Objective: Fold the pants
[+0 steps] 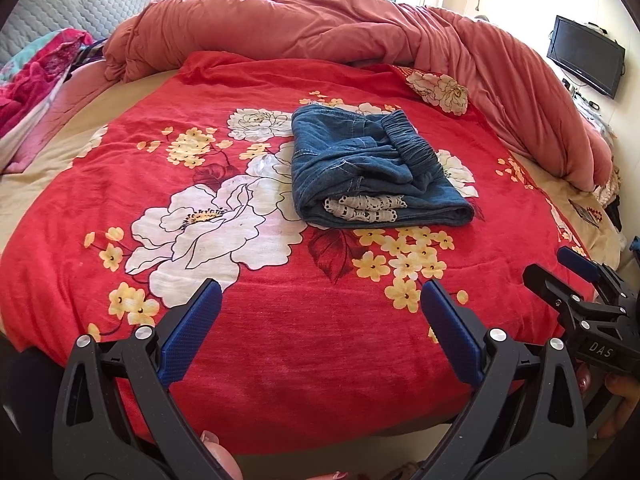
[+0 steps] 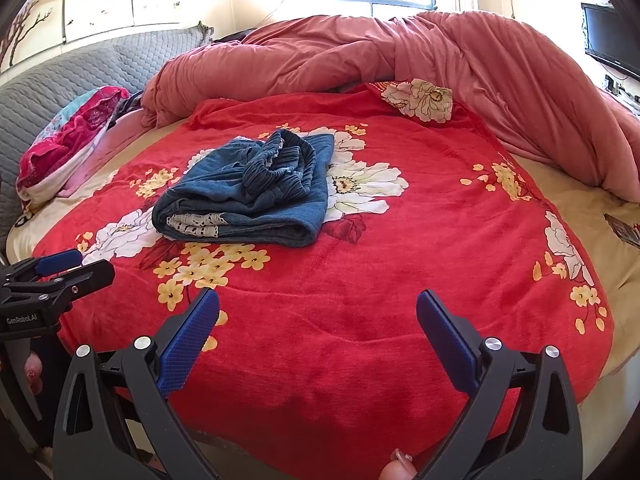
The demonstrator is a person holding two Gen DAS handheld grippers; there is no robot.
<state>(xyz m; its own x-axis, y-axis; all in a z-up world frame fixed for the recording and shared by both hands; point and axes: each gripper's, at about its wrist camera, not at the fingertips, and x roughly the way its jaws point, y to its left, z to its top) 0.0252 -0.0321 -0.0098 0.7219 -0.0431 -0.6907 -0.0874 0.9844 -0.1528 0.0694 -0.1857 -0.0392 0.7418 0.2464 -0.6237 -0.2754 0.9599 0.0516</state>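
The denim pants, folded into a thick soft bundle with ribbed elastic waistband on top and white lace trim at the near edge, lie on the red floral blanket. Left gripper and right gripper hover near, ridged blue fingers spread apart, empty.

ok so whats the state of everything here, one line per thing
denim pants: folded into a compact bundle, lying on the blanket, held by neither gripper
left gripper: open, empty, hovering short of the pants
right gripper: open, empty, also clear of the pants
red floral blanket: spread flat over the bed
pink comforter: bunched up along the far side
wall TV: screen dark
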